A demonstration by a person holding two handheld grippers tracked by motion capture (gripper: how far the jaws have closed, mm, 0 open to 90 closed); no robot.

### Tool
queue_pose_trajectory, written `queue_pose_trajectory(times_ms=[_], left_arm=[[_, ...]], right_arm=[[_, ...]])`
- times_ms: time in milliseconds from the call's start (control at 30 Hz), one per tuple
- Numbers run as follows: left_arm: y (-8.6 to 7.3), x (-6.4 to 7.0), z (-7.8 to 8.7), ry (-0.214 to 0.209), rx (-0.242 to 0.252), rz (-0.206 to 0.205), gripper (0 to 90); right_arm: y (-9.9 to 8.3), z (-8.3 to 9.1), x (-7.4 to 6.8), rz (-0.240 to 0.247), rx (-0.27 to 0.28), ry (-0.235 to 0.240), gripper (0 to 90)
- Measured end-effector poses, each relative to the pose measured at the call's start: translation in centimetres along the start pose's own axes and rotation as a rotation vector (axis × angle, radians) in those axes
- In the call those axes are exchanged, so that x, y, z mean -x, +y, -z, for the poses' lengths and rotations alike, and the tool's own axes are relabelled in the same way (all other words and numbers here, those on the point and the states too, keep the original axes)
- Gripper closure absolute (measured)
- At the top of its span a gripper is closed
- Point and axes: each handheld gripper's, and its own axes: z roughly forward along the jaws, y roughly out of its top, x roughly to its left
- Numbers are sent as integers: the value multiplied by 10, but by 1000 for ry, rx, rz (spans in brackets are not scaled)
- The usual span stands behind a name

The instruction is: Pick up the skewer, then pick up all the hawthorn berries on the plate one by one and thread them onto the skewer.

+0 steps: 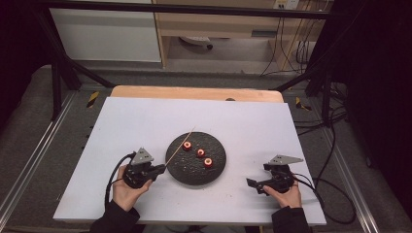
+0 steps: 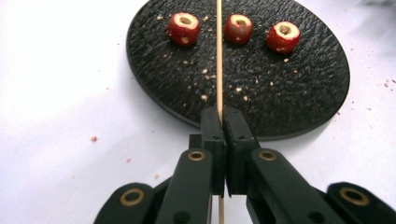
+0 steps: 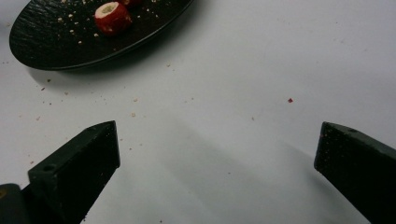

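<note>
Left gripper [image 2: 219, 116] clamps thin wooden skewer [image 2: 219, 56], stick reaching over black textured plate [image 2: 299, 98] between cored red fruit pieces [image 2: 184, 28]. Three pieces sit in row on plate, crumbs around. Right gripper [image 3: 217, 154] spread wide, empty, above white tabletop [image 3: 261, 60] beside plate.

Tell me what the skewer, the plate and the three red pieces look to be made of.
Skewer: thin, pale tan and matte, probably bamboo or wood. Plate: black with a rough pebbled surface, perhaps slate, stoneware or moulded plastic. Red pieces: glossy red skin, pale cored centres and crumbs around them, likely real small fruit such as hawthorn.
</note>
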Motion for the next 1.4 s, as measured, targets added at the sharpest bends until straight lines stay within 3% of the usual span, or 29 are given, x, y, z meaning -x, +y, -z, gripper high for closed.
queue_pose_trajectory(times_ms=[433, 1000, 1400], left_arm=[[-18, -5, 13, -7, 47, -1, 881], [-27, -6, 12, -24, 50, -10, 881], [-28, -8, 13, -27, 55, -5, 881]], right_arm=[[23, -7, -15, 7, 7, -14, 4], [53, -24, -37, 59, -61, -25, 5], [84, -42, -60, 107, -123, -2, 39]])
